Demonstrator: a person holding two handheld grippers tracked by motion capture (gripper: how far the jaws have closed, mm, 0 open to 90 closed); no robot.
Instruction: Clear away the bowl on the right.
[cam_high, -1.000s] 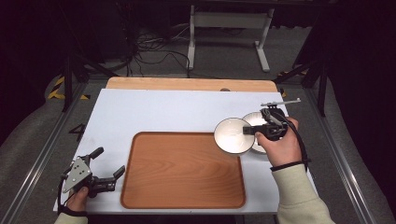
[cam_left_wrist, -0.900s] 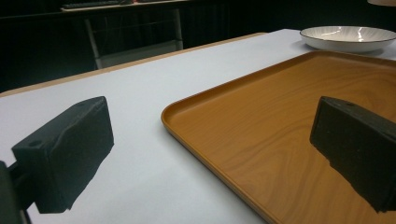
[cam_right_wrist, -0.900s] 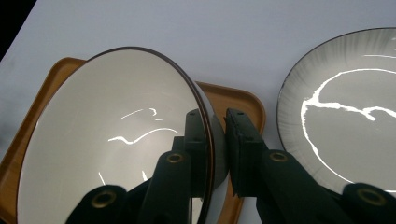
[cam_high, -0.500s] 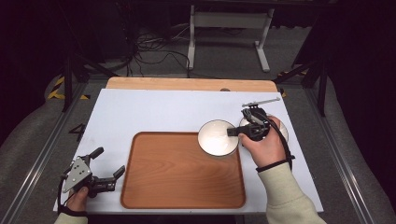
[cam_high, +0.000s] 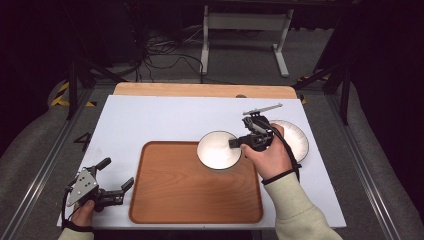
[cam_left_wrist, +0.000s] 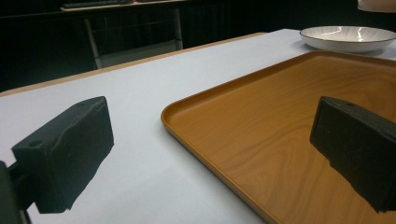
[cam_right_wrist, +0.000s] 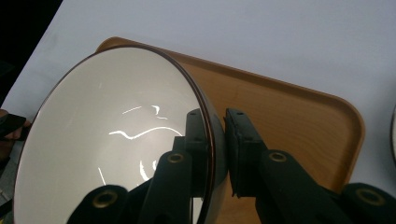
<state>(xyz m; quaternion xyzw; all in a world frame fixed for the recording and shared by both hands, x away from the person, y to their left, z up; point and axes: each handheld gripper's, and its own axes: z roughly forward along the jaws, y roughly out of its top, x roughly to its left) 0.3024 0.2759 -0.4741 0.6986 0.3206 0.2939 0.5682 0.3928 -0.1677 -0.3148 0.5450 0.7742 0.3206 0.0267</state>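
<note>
High view: right hand holds bowl over tray corner

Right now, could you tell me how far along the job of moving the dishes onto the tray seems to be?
Done: nothing rests on the wooden tray yet. In hand: the right gripper is clamped on the rim of a white bowl, held above the tray's far right corner. Left: setting that bowl down, then probably the plate on the table beside the tray. The left gripper waits open beside the tray.

one bowl, one plate, one tray
</note>
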